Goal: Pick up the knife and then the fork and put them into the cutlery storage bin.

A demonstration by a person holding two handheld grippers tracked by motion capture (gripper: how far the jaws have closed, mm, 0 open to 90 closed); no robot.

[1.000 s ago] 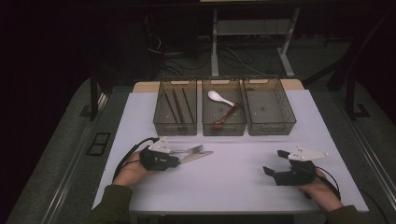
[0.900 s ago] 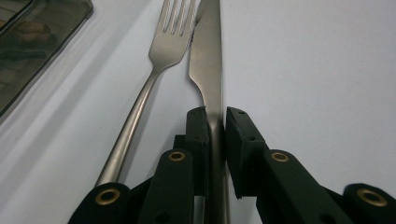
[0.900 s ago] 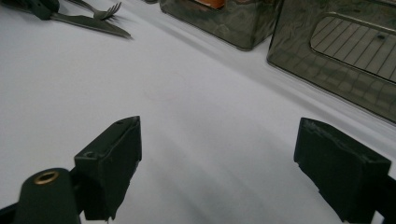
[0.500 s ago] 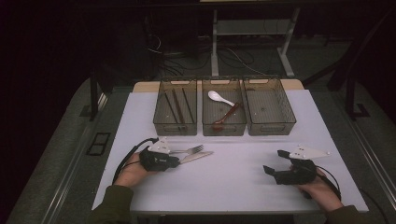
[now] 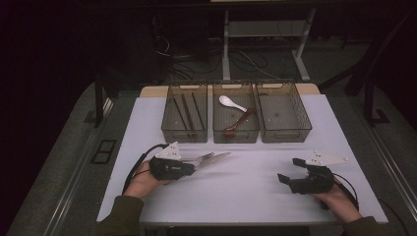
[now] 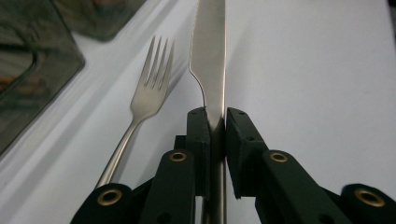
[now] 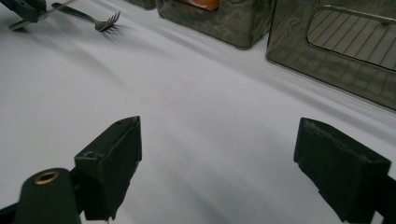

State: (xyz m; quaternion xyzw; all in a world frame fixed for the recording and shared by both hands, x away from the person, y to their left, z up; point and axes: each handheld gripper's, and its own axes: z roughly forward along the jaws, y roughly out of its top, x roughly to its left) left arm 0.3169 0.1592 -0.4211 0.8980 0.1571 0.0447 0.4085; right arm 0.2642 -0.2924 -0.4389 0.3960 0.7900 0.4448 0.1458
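Observation:
My left gripper (image 6: 216, 119) is shut on a steel table knife (image 6: 208, 42), its pads pinching the blade's base edge-on. The blade points away over the white table (image 5: 246, 191). A steel fork (image 6: 152, 88) lies on the table just left of the knife, tines pointing the same way. From above, the left gripper (image 5: 194, 167) sits at the front left with the knife (image 5: 219, 158) and fork (image 5: 205, 157) sticking out toward the bins. My right gripper (image 7: 219, 154) stands wide open over bare table at the front right (image 5: 290, 169), with nothing between its jaws.
Three dark see-through bins stand in a row at the back. The left bin (image 5: 169, 120) holds dark chopsticks, the middle bin (image 5: 215, 120) a white spoon (image 5: 230, 103) and a brown spoon (image 5: 237, 123). The right bin (image 5: 306, 115) sits beside them.

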